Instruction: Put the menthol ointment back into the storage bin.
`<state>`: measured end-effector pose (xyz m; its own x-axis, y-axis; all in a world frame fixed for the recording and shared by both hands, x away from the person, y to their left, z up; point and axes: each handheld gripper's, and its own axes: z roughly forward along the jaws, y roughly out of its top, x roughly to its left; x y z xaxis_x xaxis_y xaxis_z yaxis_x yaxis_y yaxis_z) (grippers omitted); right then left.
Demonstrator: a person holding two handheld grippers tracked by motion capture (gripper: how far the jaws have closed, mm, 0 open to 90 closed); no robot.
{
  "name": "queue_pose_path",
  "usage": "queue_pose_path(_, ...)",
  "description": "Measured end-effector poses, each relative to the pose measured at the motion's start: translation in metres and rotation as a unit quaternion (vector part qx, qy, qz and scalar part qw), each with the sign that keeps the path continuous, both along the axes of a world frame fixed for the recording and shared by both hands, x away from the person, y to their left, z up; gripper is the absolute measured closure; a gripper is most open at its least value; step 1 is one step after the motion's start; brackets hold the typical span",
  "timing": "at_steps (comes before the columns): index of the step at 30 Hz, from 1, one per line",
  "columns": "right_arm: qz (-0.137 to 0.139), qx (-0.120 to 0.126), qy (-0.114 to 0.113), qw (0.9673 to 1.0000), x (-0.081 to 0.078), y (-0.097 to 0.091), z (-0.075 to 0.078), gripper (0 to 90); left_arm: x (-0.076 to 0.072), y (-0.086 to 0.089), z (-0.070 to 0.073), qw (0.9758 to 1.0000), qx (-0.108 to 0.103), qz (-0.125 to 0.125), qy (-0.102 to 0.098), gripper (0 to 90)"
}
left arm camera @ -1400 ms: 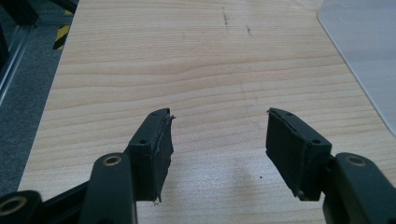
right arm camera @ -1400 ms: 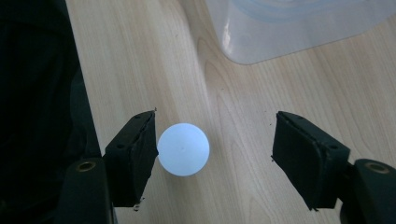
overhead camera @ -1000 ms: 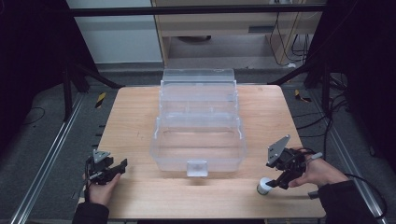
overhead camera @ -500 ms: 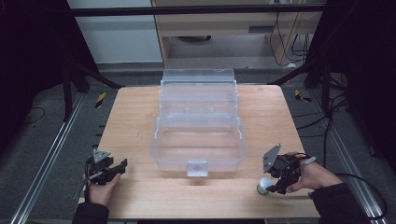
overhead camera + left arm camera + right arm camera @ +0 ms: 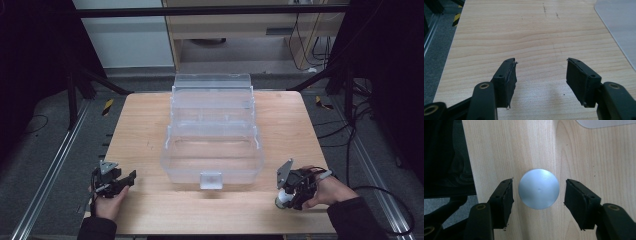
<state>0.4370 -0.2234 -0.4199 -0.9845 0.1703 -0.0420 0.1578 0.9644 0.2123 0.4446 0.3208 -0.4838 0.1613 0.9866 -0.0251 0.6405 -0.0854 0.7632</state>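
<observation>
Where dark floor surrounds, wooden table (image 5: 150,125)

Small round object (image 5: 539,188) with a flat, matte silvery-grey top and a tiny central dimple is standing upright on the wooden table (image 5: 150,125), near its front right edge. In the right gripper view it is sitting between the spread jaws, a narrow gap showing on each side. Clear plastic multi-tier box (image 5: 212,125) is sitting open at table centre, latch tab facing the front edge.
</observation>
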Motion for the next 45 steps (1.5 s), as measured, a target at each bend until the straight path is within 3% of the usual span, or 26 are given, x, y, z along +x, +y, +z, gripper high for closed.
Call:
queue_pose_path(8, -0.001, -0.012, 0.007, 0.9999, 0.001, 0.004, -0.01, 43.7, 0.0, 0.0, 0.0, 1.0, 0.0, 0.0, 0.001, 40.8)
queue_pose_path(31, -0.009, -0.033, 0.011, 0.9994, 0.005, 0.008, -0.013, 50.3, 0.0, 0.0, 0.0, 1.0, 0.002, 0.002, 0.002, 40.9)
queue_pose_path(45, -0.05, -0.001, 0.0, 0.9988, 0.013, 0.008, 0.02, 50.4, 0.001, -0.001, 0.0, 1.0, -0.002, -0.006, 0.008, 45.6)
